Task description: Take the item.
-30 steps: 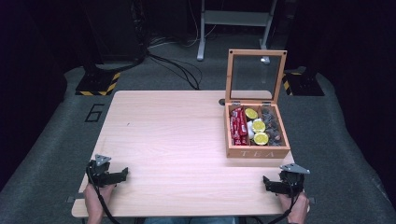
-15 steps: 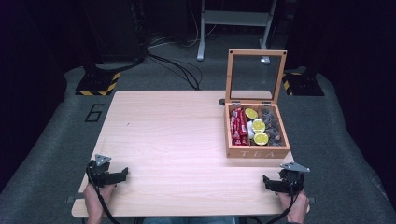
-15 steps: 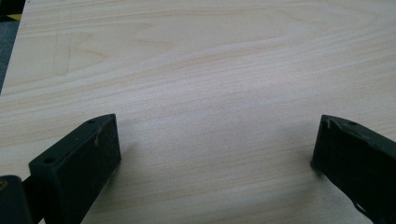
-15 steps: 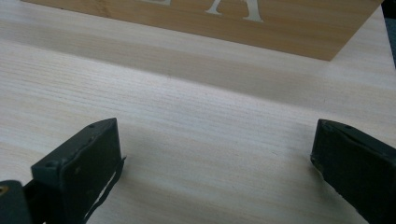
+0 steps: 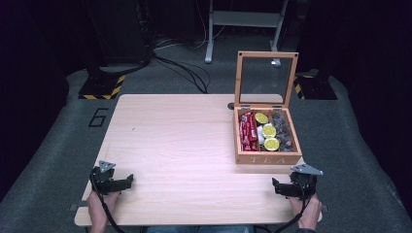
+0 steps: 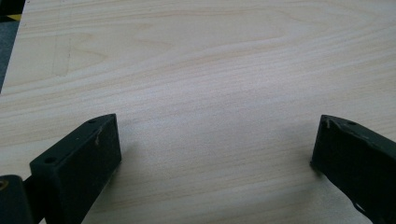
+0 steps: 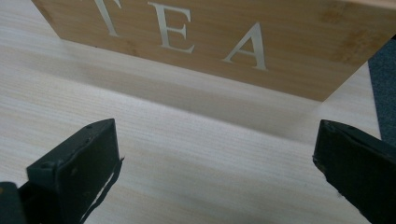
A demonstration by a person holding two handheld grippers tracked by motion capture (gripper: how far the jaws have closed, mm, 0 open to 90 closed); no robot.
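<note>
A wooden tea box (image 5: pixel 265 158) marked TEA stands open at the table's right side, its glass lid (image 5: pixel 266 80) raised upright. Inside lie red packets (image 5: pixel 248 131), yellow-green round pieces (image 5: pixel 268 131) and dark wrapped pieces (image 5: pixel 284 132). My right gripper (image 5: pixel 278 187) rests near the front right edge, just in front of the box, open and holding nothing; the box's front wall (image 7: pixel 224 37) fills the top of the right gripper view. My left gripper (image 5: pixel 127 182) sits at the front left corner, open over bare wood (image 6: pixel 210 102).
The light wooden table (image 5: pixel 180 141) is bare across its left and middle. A dark round mark (image 5: pixel 231 106) lies near the far edge beside the box. Beyond the table are cables (image 5: pixel 184 68), a metal stand (image 5: pixel 243 19) and hazard-striped bases (image 5: pixel 99 87).
</note>
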